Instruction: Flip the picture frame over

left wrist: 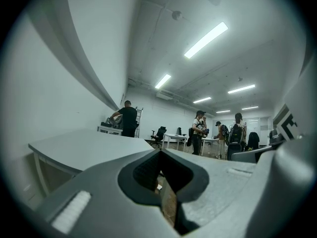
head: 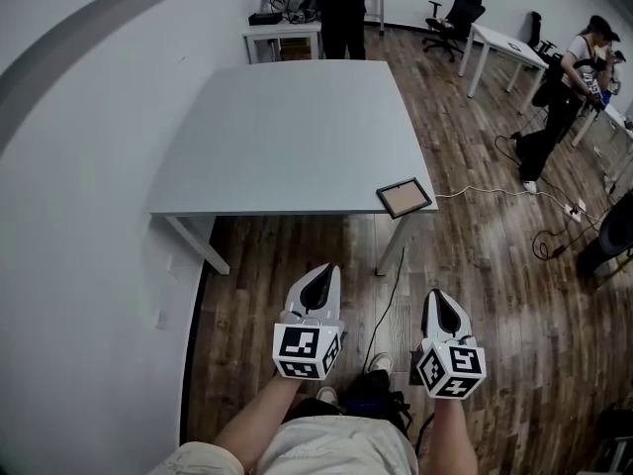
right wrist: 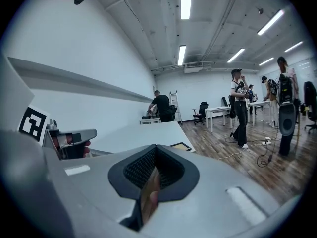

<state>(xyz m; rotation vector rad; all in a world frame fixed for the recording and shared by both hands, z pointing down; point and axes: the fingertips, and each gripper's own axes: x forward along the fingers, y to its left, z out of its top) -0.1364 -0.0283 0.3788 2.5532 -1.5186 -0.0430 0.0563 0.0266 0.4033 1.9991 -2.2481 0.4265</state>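
A small picture frame (head: pixel 404 197) with a dark border and tan middle lies flat on the near right corner of the grey table (head: pixel 287 137); it also shows as a thin dark frame (right wrist: pixel 180 146) in the right gripper view. My left gripper (head: pixel 321 283) and right gripper (head: pixel 441 310) hang low over the wooden floor, well short of the table, each with jaws closed together and nothing between them. The left gripper (left wrist: pixel 159 170) and the right gripper (right wrist: pixel 154 168) both point toward the table.
A table leg (head: pixel 392 246) and a black cable (head: pixel 388 295) stand below the frame's corner. A white cable and power strip (head: pixel 574 209) lie on the floor at right. Several people (head: pixel 566 97) stand at desks farther back. The white wall (head: pixel 69 206) runs along the left.
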